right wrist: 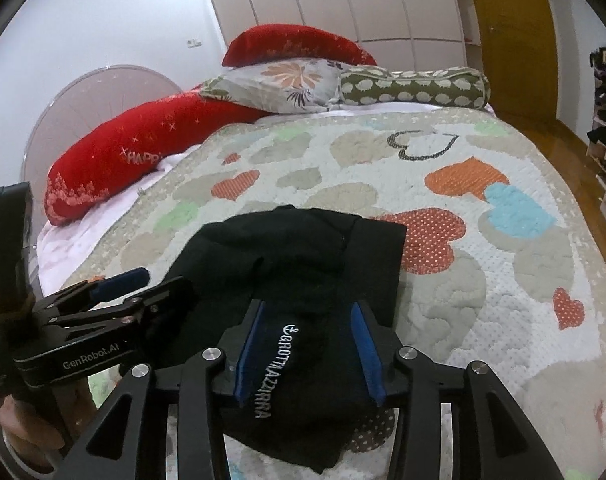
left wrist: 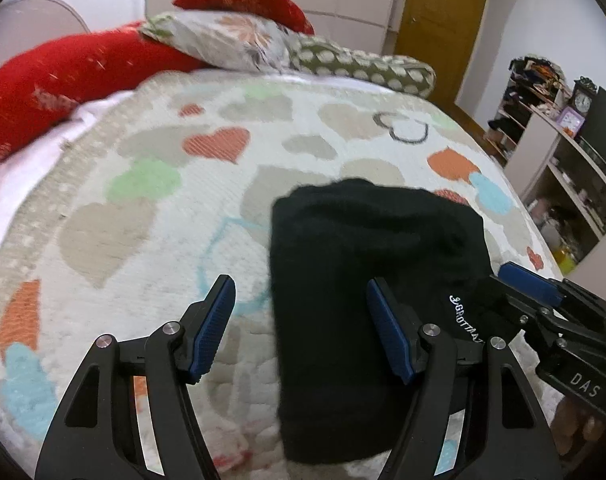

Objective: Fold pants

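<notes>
Right wrist: right claw (right wrist: pixel 309 314) part-open astride black pants (right wrist: pixel 303 256).

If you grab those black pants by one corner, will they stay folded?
Probably not. The black pants look soft and floppy, lying in loose layers on the quilt, so they would likely droop and unfold. They seem light, and pushing would probably bunch them.
</notes>
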Demonstrator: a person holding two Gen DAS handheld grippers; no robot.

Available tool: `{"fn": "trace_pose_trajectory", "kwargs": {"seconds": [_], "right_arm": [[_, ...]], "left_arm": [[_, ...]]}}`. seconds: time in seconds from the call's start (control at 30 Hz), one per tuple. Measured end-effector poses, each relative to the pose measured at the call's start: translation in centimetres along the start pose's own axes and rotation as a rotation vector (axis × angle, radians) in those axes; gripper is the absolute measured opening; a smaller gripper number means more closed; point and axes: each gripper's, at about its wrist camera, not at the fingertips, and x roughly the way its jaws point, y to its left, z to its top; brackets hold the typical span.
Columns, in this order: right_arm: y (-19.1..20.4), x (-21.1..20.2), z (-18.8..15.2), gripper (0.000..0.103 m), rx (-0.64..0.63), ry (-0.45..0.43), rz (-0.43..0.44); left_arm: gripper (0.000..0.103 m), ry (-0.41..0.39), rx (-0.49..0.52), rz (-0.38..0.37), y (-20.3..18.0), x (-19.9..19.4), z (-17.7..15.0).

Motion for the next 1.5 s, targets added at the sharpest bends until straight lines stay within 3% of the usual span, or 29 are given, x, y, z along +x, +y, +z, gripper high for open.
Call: {"fn": "trace_pose_trajectory", "kwargs": {"seconds": [0.3,0.57,1.5], "right_arm": [[1.3,-1.8,-0.5,0.047,0.0,-0.026,-0.023],[1.6,-2.0,-1.0,0.054,-0.005,-0.016,-0.023],[1.8,-0.8,-1.1,0.057,-0.004,0.002,-0.004]], "left_arm": [[0.068,-0.031,0.072,0.115,-0.3,-2.4,-0.9],[0.068,-0.012,0.059,0.141,0.0,-3.1,-1.3],[0.068,-0.002,0.062,0.114,-0.2,-2.7,-1.1]]}}
